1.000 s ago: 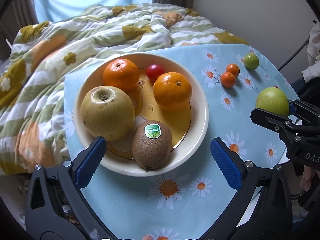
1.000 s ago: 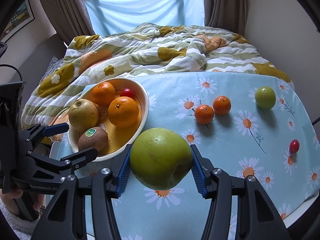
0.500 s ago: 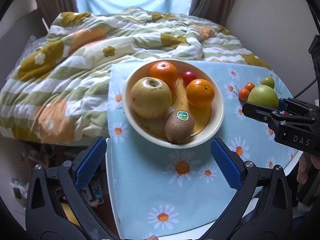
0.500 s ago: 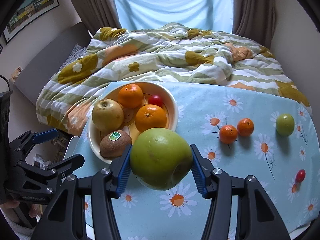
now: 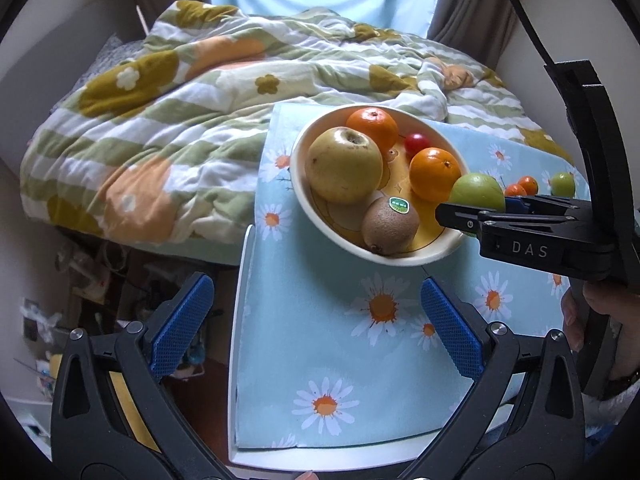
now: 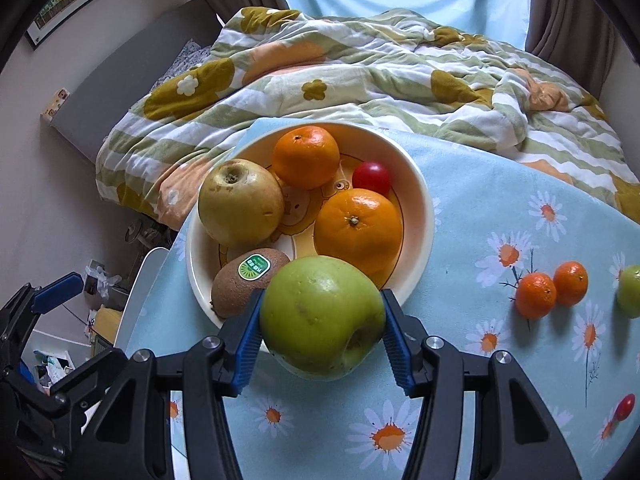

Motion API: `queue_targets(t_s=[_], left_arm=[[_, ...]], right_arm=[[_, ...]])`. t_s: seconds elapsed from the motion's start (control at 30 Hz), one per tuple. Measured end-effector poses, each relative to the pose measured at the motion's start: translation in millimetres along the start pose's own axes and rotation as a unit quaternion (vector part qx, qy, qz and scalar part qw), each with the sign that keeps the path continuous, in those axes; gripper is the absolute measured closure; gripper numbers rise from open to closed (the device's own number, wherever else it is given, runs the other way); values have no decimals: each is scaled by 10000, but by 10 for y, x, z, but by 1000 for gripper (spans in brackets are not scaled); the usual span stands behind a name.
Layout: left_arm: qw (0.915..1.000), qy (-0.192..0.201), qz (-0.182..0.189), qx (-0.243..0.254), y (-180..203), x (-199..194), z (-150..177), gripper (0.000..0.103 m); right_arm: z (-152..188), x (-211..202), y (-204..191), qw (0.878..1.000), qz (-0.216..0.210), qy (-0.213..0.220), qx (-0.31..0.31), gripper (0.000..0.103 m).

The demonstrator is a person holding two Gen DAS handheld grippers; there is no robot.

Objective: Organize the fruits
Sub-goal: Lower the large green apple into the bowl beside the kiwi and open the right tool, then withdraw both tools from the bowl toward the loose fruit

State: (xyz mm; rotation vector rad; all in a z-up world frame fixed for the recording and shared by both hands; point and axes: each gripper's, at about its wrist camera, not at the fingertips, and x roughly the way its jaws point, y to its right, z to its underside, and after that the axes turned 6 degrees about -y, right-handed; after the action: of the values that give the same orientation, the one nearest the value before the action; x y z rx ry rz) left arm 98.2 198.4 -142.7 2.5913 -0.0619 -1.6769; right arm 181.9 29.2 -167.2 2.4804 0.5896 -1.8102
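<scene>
Green apple [image 6: 322,316] now carried over near rim of bowl [image 6: 420,216], earlier over cloth [image 6: 500,208]. Right gripper [image 6: 322,334] pinching apple between blue pads. Left gripper [image 5: 316,324] spread, empty, near-left of bowl. Two tangerines [image 6: 551,288] right.

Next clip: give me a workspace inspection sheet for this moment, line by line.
Surface: table under a daisy-print cloth.
Job's things: bowl holds two oranges, a yellow apple, a kiwi and a cherry tomato; two tangerines, a small green fruit and a cherry tomato lie on the cloth.
Clutter: nothing seen on the table.
Grippers: right gripper clamps a green apple; left gripper open, empty.
Cables: black cable.
Surroundings: bed with floral quilt, curtains.
</scene>
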Motion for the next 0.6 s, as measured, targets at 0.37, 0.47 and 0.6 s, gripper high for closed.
queue_targets(t_s=[0.37, 0.47, 0.6], left_arm=[[9994, -161, 118, -272, -26, 122, 145, 0], [9994, -175, 117, -277, -26, 121, 145, 0], [9995, -177, 110, -234, -27, 109, 136, 0]], right_arm=[[-13, 96, 20, 10000, 3, -34, -23, 51], [-15, 5, 23, 9998, -15, 204, -4, 17], [-19, -84, 30, 9989, 62, 459, -27, 12]])
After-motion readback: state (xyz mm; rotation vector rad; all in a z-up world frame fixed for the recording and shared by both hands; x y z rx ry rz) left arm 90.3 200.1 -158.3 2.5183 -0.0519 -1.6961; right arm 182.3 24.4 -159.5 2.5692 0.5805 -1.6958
